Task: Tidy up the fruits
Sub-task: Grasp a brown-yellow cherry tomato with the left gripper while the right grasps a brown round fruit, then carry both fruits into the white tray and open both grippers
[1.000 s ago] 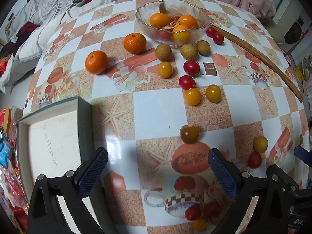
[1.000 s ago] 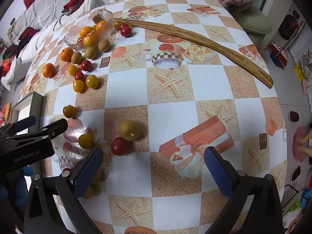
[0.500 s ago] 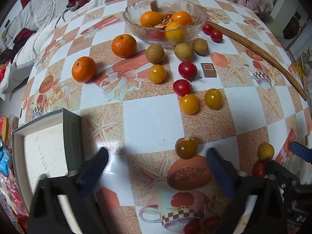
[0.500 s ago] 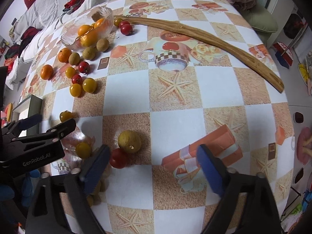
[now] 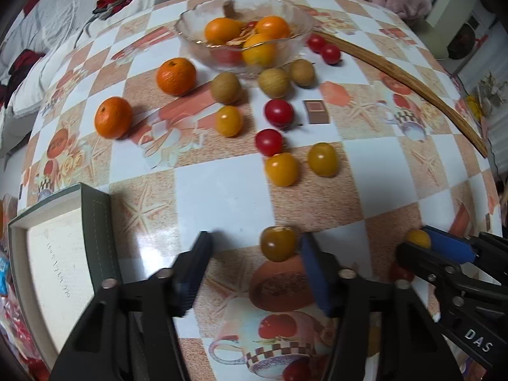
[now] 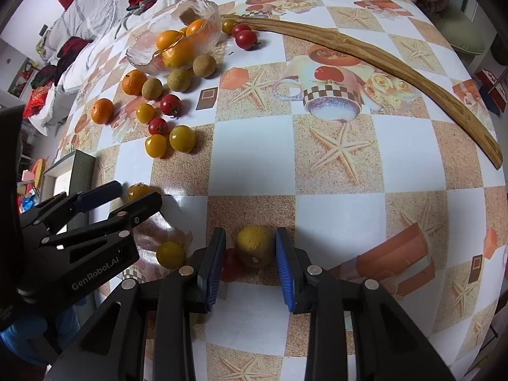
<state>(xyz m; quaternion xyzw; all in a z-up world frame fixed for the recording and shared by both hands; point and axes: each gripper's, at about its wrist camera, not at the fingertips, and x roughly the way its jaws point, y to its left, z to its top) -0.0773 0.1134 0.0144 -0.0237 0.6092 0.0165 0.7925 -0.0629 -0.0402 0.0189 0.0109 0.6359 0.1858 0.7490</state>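
Observation:
A glass bowl (image 5: pixel 190 36) with oranges stands at the far side of the table; it also shows in the right wrist view (image 6: pixel 139 57). Loose oranges, longans and red and yellow tomatoes lie in front of it. My left gripper (image 5: pixel 254 270) is open, with a brownish-yellow tomato (image 5: pixel 277 243) just inside its right finger. My right gripper (image 6: pixel 250 262) is open around a longan (image 6: pixel 255 246), jaws close on both sides; contact is unclear. A red tomato (image 6: pixel 231 265) lies partly behind its left finger.
A grey-rimmed white tray (image 5: pixel 95 222) sits at the table's left edge. A long curved wooden stick (image 6: pixel 365 54) lies across the far right. A yellow tomato (image 6: pixel 170 254) rests between the two grippers. Bedding and clothes lie beyond the table.
Both grippers have moved forward and narrowed. The left one has come up to the brownish-yellow tomato; the right one has closed in around the longan.

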